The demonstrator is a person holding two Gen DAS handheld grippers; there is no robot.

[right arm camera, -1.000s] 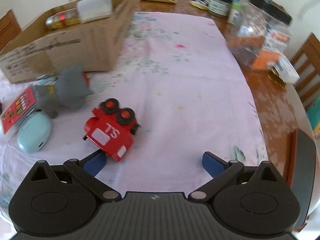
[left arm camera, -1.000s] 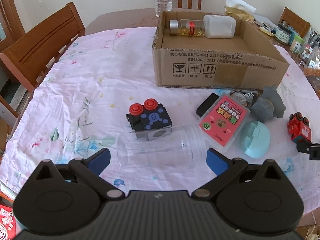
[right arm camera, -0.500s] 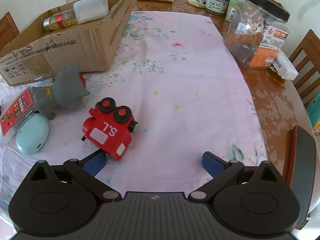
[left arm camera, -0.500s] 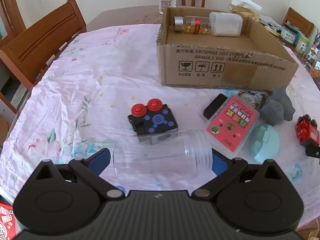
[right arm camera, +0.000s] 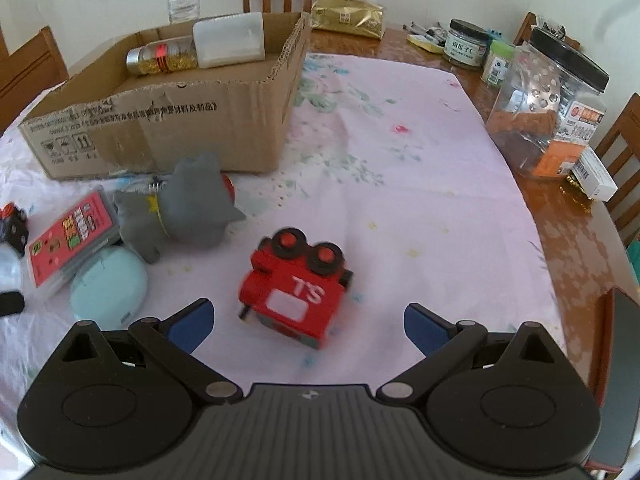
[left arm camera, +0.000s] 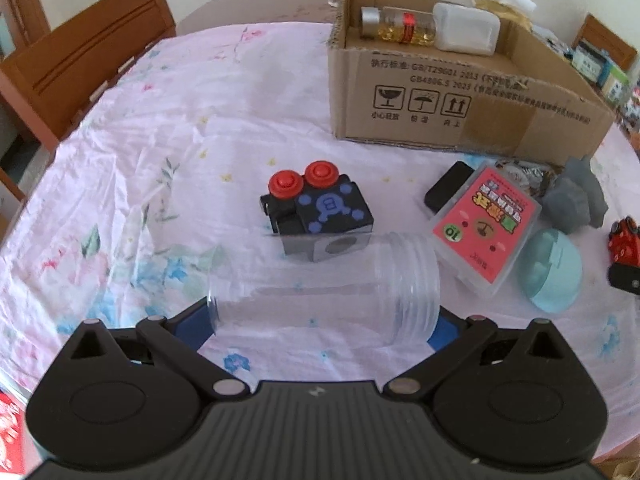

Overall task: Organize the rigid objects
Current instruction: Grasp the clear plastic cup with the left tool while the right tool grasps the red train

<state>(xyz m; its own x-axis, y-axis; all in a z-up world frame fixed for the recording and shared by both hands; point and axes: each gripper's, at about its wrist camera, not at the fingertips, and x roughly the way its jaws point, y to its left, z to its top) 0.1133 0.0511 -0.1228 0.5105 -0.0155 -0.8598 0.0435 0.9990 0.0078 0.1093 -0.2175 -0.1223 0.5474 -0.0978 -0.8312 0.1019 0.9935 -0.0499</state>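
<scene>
1. Left gripper (left arm camera: 325,322): my blue pads now bracket the clear plastic jar (left arm camera: 325,286), which lies on its side across the gap. A second ago it lay ahead of the fingertips; I have since advanced until its base and threaded mouth sit level with the pads. The fingers look spread to the jar's full length. I cannot tell whether they touch it, so I judge it enclosed but not yet gripped.

2. Right gripper (right arm camera: 306,322): the fingers stand wide apart, holding nothing. The red toy car (right arm camera: 294,293) was off by my left pad a second ago and now sits between the two, its blur suggesting I am still moving. I judge this a lining-up for a grasp.

3. Just beyond the jar: the black toy block with red buttons (left arm camera: 316,208), with the pink card case (left arm camera: 486,224) and pale blue case (left arm camera: 554,270) to its right, all unmoved.

4. Further right: the grey plush toy (right arm camera: 184,210), resting on the flowered cloth (left arm camera: 160,128).

5. Farthest: the cardboard box (left arm camera: 460,108), already holding a pill bottle (left arm camera: 398,26) and a white container (left arm camera: 466,34). I take it as the destination for both pending items.
</scene>
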